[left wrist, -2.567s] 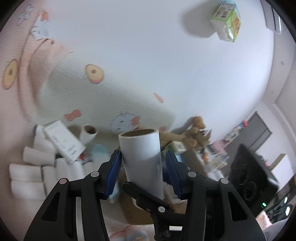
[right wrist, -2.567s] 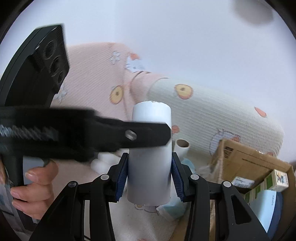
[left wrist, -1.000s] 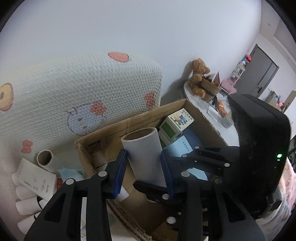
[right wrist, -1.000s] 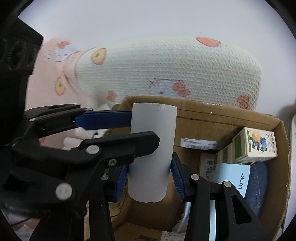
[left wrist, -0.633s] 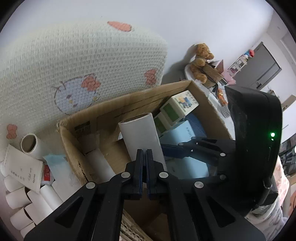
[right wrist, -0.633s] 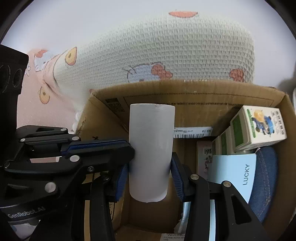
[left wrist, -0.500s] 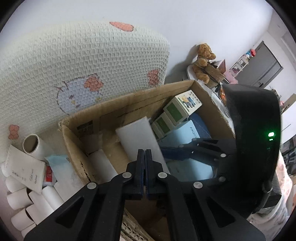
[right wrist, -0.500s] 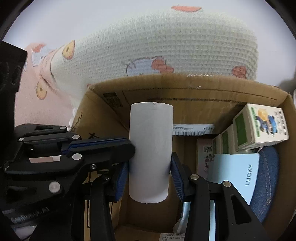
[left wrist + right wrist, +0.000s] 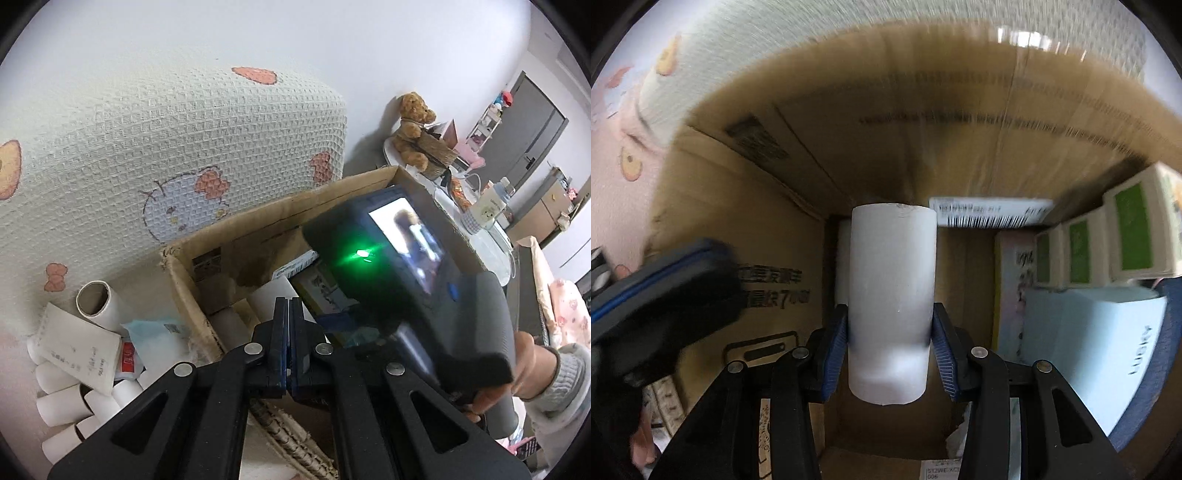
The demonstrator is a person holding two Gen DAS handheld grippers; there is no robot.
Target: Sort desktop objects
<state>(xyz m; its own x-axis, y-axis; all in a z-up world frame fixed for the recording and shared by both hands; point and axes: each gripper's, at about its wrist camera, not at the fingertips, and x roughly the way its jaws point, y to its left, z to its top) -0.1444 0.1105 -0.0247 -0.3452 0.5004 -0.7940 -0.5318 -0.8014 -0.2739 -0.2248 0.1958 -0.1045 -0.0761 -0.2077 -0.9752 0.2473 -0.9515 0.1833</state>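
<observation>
A white wall and a waffle-weave cushion with cartoon prints back the scene, and a teddy bear sits on a round table far right. At the left, a heap of white paper tubes lies beside a folded paper slip. Just right of them stands an open cardboard box with more tubes lying inside. The left tongs hang over the box's near edge, blue pads pressed together with nothing between them. Further right, the right tongs reach deep into the box, pads clamped on either side of an upright white tube. To its right inside the box sit green-and-white cartons above a pale blue packet
</observation>
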